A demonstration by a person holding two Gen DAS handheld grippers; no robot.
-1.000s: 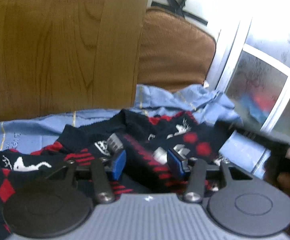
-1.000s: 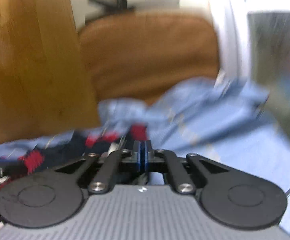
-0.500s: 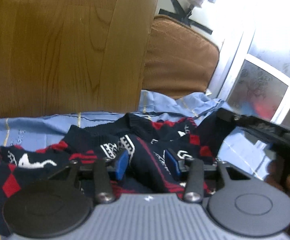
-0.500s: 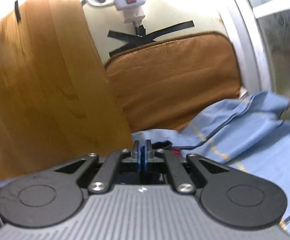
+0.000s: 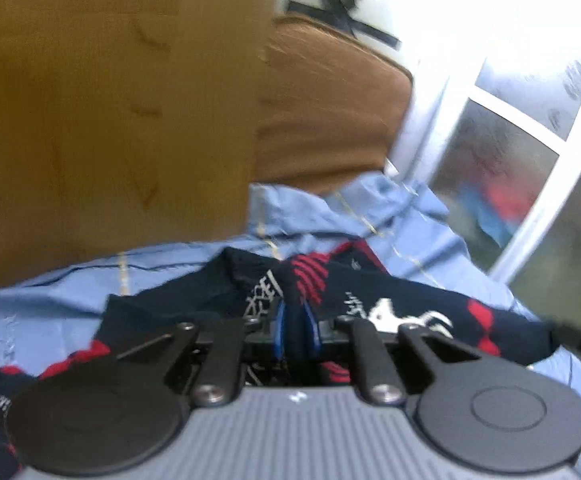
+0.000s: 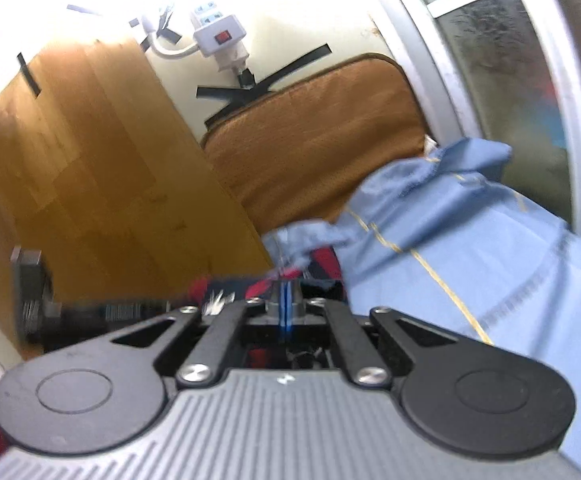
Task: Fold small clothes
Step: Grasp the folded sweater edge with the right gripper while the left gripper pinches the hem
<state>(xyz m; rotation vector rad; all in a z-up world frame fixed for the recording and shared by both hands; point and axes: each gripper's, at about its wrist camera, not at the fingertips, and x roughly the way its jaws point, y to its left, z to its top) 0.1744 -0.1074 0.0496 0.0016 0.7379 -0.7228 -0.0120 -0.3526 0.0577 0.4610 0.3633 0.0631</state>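
A navy sock (image 5: pixel 402 312) with red diamonds and white figures lies stretched over the blue sheet (image 5: pixel 50 300). My left gripper (image 5: pixel 295 330) has its jaws closing, and a fold of the sock fills the narrow gap between the blue pads (image 5: pixel 277 332). The sock's right end runs to my right gripper (image 5: pixel 560 334), which shows as a dark tip at the picture's edge. In the right wrist view the right gripper (image 6: pixel 285 300) is shut, its pads together on the sock's edge, with red and navy fabric (image 6: pixel 326 258) just past the tips.
A wooden board (image 5: pixel 90 120) and a brown cushion (image 5: pixel 322 120) stand behind the bed. A white window frame (image 5: pixel 550 200) closes the right side. A power strip (image 6: pixel 220 36) hangs on the wall above the cushion. The blue sheet (image 6: pixel 490 260) bunches up near the cushion.
The left jaws have narrowed onto a fold of the sock. The sock has been drawn out to the right. The right gripper has swung and rolled, so its view now tilts.
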